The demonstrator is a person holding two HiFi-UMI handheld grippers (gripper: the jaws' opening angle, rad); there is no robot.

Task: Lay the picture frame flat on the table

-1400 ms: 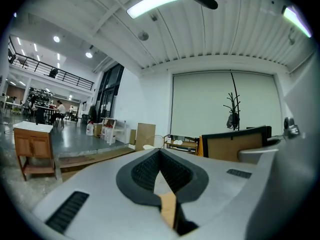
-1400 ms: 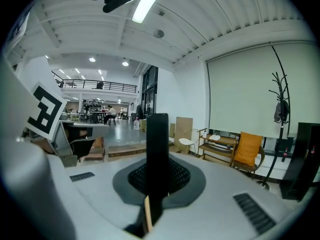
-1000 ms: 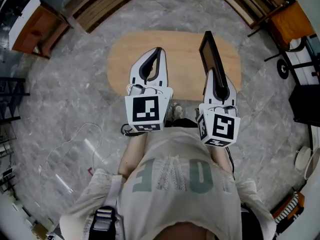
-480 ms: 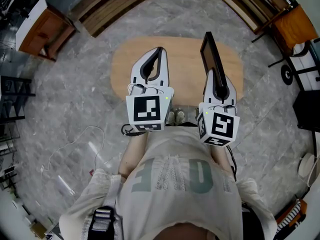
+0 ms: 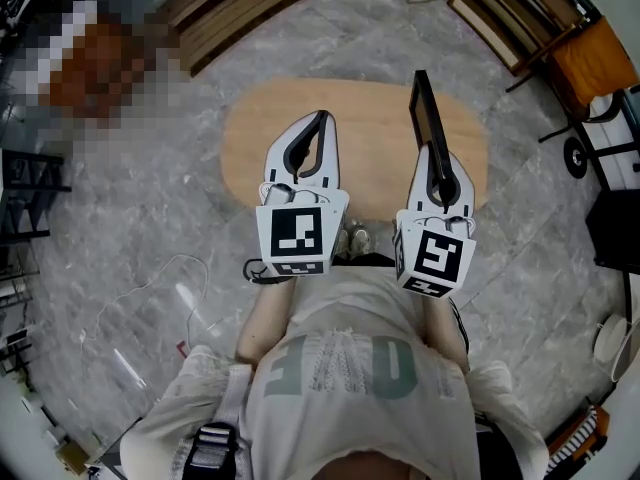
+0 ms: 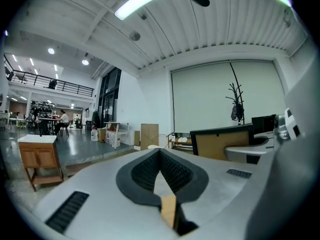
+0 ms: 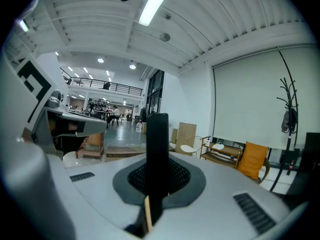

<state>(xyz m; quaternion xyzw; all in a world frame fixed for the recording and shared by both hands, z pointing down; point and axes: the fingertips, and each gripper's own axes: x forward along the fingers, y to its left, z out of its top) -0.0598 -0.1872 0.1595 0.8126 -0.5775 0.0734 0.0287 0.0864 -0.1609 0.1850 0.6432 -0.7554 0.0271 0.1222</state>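
The picture frame [image 5: 425, 108] is black and thin. It stands on edge, upright, over the right part of the oval wooden table [image 5: 370, 108]. My right gripper [image 5: 437, 153] is shut on the frame's near end. In the right gripper view the frame [image 7: 158, 144] rises as a dark bar between the pads of the right gripper [image 7: 158, 176]. My left gripper [image 5: 320, 118] hovers over the table's middle, its tips together with nothing between them. In the left gripper view the left gripper [image 6: 160, 151] is shut, and the frame's brown back [image 6: 220, 144] shows to its right.
The small table stands on a grey marble floor. Wooden benches [image 5: 250, 8] lie beyond it, an orange seat [image 5: 600, 48] and a black cart [image 5: 610, 168] are at the right. The person's shoes [image 5: 352, 238] stand at the table's near edge. A thin cable [image 5: 150, 278] lies on the floor at the left.
Both grippers and the frame sit slightly further right in the head view. The frame stays upright in the right gripper's grip; the left gripper stays shut.
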